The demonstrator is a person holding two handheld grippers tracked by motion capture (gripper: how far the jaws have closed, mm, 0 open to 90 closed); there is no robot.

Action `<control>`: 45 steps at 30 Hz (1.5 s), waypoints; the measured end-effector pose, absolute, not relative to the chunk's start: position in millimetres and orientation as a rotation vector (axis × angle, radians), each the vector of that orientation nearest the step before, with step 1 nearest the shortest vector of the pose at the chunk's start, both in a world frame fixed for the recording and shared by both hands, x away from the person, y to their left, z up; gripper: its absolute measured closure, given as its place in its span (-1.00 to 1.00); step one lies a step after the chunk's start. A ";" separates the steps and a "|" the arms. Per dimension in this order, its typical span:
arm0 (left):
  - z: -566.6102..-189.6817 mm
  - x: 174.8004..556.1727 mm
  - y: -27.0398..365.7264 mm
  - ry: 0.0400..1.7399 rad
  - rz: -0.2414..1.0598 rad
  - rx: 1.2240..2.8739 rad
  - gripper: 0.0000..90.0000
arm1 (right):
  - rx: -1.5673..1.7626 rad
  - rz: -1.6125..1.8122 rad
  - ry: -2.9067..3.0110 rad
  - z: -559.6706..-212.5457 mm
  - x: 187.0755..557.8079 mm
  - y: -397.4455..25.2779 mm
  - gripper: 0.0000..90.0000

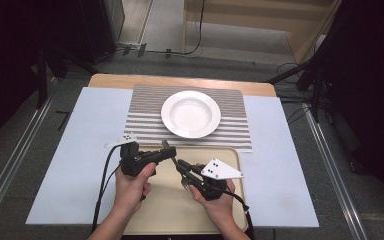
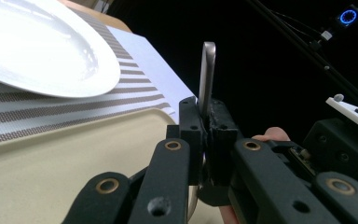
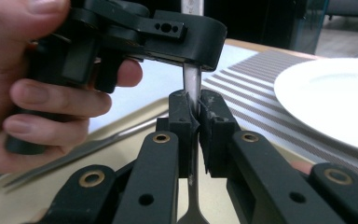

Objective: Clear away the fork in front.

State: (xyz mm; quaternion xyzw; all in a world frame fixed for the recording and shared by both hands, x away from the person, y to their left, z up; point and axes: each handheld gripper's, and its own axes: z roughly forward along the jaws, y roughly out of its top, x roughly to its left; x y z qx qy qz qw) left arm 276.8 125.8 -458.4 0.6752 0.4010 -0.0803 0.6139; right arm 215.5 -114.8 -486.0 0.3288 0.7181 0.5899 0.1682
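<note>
Fingers [image 2: 192,122] of the left gripper [image 1: 166,153] are clamped on the upper handle of a metal fork [image 2: 207,74], whose rounded handle end rises above them in the left gripper view. We see the fingers [image 3: 182,119] of the right gripper [image 1: 182,165] clamped on the same fork [image 3: 192,81] lower down its shaft; in the right gripper view the neck and the start of the tines leave the bottom edge between the two black arms. Both grippers thus grip one fork at once, their tips almost meeting above the far part of the beige tray [image 1: 232,160]. We hold the fork clear of the tray; in the high view it appears as a short dark bar [image 1: 167,147] between the two grippers.

Each gripper sits in one hand: the left hand [image 1: 132,182] and the right hand [image 1: 219,200] enter from the near edge of the table [image 1: 75,150]. A knife [image 3: 74,151] lies flat on the tray, beneath the left hand as the right gripper view shows it.

Beyond the tray, a white plate [image 1: 190,114] rests on a striped placemat [image 1: 145,112], well apart from the fork. The placemat's near edge lies just beside the tray's far rim.
</note>
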 end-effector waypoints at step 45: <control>-442.6 273.5 171.4 0.847 0.011 1.620 0.90 | 1.196 1.407 1.793 -471.1 203.5 -246.2 -0.71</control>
